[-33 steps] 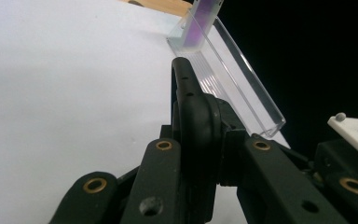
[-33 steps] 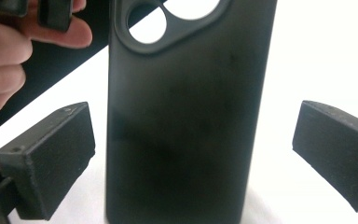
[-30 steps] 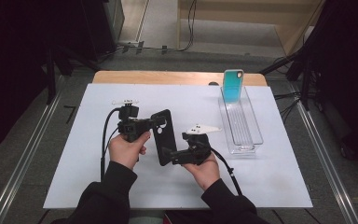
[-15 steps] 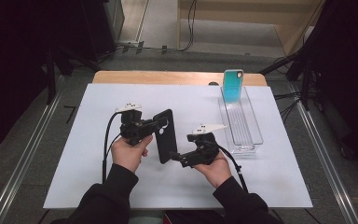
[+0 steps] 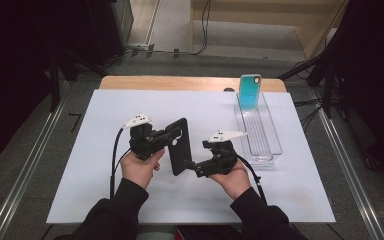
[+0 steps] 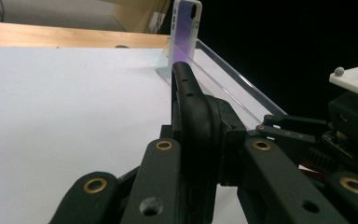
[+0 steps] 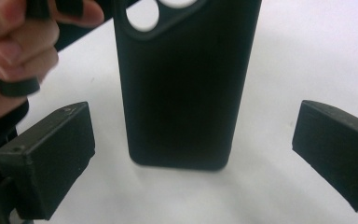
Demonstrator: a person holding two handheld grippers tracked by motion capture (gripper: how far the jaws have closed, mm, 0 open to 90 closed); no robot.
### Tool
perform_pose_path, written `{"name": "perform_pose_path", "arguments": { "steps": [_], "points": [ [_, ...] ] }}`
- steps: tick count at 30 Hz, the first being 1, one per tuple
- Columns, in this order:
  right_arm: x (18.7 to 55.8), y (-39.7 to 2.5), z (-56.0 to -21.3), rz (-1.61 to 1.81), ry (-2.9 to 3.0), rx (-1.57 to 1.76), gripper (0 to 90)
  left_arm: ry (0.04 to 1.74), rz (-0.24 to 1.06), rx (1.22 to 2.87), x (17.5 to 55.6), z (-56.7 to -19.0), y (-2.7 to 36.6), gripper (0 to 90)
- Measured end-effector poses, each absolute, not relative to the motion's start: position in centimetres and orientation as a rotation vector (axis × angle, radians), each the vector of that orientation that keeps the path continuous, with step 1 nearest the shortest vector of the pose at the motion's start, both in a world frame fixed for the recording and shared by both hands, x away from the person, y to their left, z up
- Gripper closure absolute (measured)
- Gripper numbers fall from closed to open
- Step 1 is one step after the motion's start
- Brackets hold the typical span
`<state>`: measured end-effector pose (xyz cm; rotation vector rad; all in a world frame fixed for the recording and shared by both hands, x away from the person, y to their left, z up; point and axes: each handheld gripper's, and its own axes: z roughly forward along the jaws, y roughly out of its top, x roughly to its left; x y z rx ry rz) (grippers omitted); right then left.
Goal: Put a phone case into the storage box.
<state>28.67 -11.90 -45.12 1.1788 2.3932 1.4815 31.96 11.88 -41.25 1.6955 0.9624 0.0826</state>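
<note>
A black phone case (image 5: 179,146) is held upright on its edge above the white mat. My left gripper (image 5: 171,140) is shut on it from the left. The left gripper view looks along the case's thin edge (image 6: 192,95), clamped between the two jaws of the left gripper (image 6: 205,144). My right gripper (image 5: 189,165) sits just right of the case's lower end, jaws open. In the right gripper view the case's back (image 7: 186,84) with its camera cutout stands between and beyond the spread jaws of the right gripper (image 7: 191,140), touching neither.
A clear plastic tray (image 5: 266,142) lies at the right of the white mat (image 5: 105,110), with a teal phone case (image 5: 250,91) standing at its far end. The same tray (image 6: 223,79) and case (image 6: 186,23) show beyond the left jaws. A wooden edge (image 5: 180,83) runs behind the mat.
My right gripper has drawn back slightly to the right and toward the person, away from the black case. The left gripper still holds the case in nearly the same spot.
</note>
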Motion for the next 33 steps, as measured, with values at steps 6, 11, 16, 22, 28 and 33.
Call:
{"name": "perform_pose_path", "arguments": {
  "steps": [6, 11, 16, 22, 28, 33],
  "points": [
    [28.6, -11.9, -44.0, 1.516, 2.369, 1.188, 0.0, 0.963, 0.052, 1.702, 31.7, -41.3, 11.3, 81.5],
    [28.6, -11.6, -43.6, 1.493, 2.358, 1.199, 0.0, 0.955, 0.036, 1.721, 31.3, -41.4, 10.6, 81.5],
    [28.7, -11.3, -43.6, 1.483, 2.345, 1.226, 0.0, 0.951, 0.021, 1.731, 30.8, -41.6, 10.0, 81.5],
    [28.9, -11.1, -43.6, 1.487, 2.329, 1.257, 0.0, 0.945, 0.005, 1.735, 30.2, -41.6, 9.4, 81.5],
    [28.9, -10.8, -43.6, 1.496, 2.336, 1.242, 0.0, 0.953, -0.048, 1.727, 29.8, -41.5, 9.2, 81.5],
    [28.9, -10.7, -43.6, 1.516, 2.341, 1.225, 10.2, 0.949, -0.051, 1.717, 29.5, -41.4, 9.1, 81.4]
  ]
}}
